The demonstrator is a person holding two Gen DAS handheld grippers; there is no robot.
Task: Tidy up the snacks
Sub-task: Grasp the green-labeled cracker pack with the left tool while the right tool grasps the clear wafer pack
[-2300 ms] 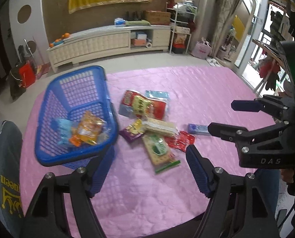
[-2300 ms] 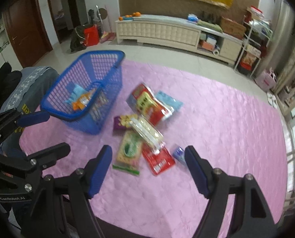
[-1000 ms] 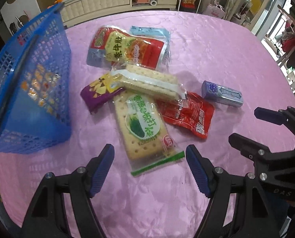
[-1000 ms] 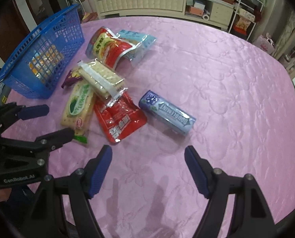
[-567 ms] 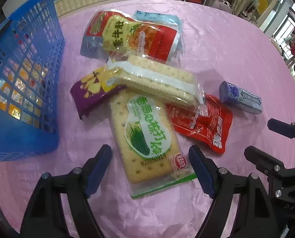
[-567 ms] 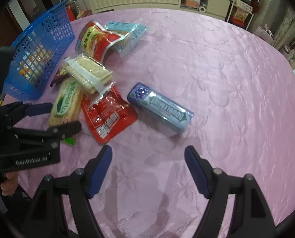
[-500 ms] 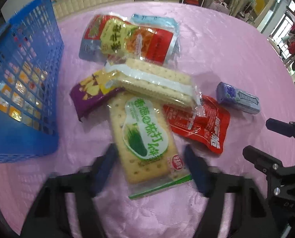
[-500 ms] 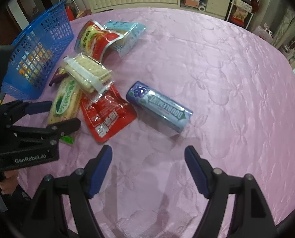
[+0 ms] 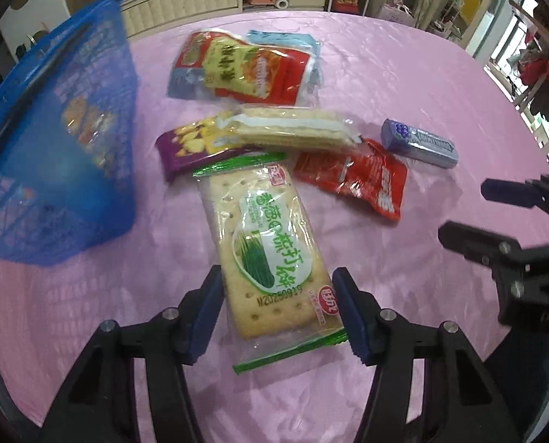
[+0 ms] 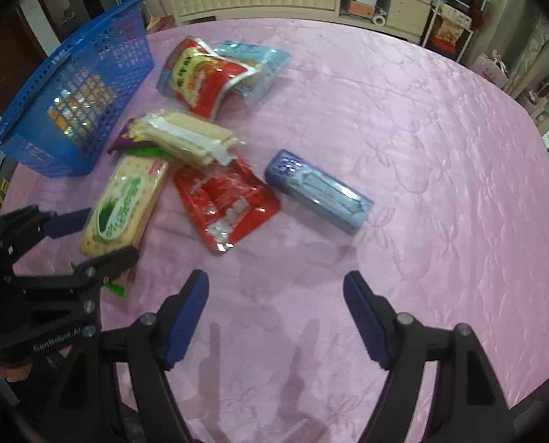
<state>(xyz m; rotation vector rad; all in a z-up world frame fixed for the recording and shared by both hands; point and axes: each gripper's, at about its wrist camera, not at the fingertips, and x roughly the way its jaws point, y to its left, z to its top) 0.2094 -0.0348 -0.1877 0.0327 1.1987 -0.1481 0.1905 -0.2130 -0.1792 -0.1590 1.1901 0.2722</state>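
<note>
The green cracker pack point(image 9: 274, 254) lies flat on the pink table point(image 9: 403, 74), straddled by the left gripper point(image 9: 276, 306), whose jaws have just been narrowing without firm contact. The right gripper point(image 10: 276, 317) is held wide, empty. Crushing or slippage is judged possible if only the wrapper's edges are pinched.

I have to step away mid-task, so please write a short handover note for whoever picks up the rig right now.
Left tongs: straddling the near end of the green cracker pack, jaws have just been closing; firm grip not clear.
Right tongs: open, empty, over bare pink cloth, short of the gum pack.
Basket, at the left, already holds some snacks.
Left on the cloth: cracker pack, red pouch, clear biscuit pack, purple bag, big red-yellow bag, light-blue pack, gum pack.
</note>
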